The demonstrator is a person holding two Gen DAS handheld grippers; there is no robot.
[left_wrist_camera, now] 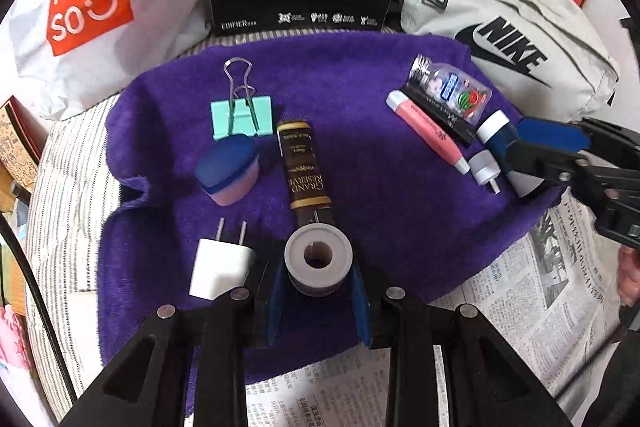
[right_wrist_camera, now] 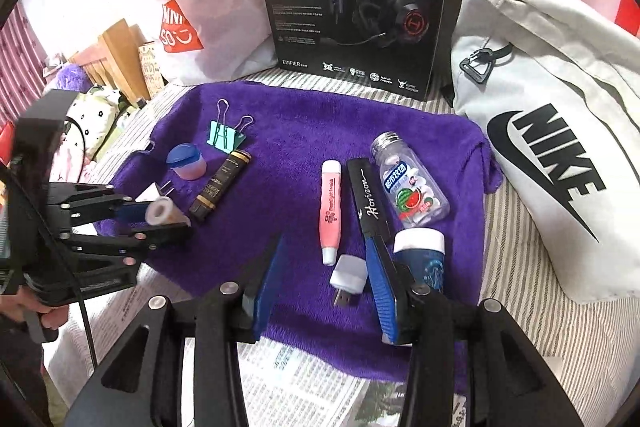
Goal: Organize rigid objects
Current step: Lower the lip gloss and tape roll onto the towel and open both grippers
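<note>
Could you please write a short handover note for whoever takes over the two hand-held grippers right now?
Left hand-held gripper: shut on the white tape roll, held above the purple towel.
Right hand-held gripper: open and empty, beside the white-capped blue bottle.
Right group: pink tube, black Horizon box, candy bottle, USB light.
Left group: binder clip, blue-lidded jar, charger, Grand Reserve tube.
Left to do: set down the roll.

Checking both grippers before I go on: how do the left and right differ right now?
The left gripper is shut on a white tape roll; the right gripper is open and empty. The left is above the charger side, the right over the USB plug. Both point down at the purple towel.
</note>
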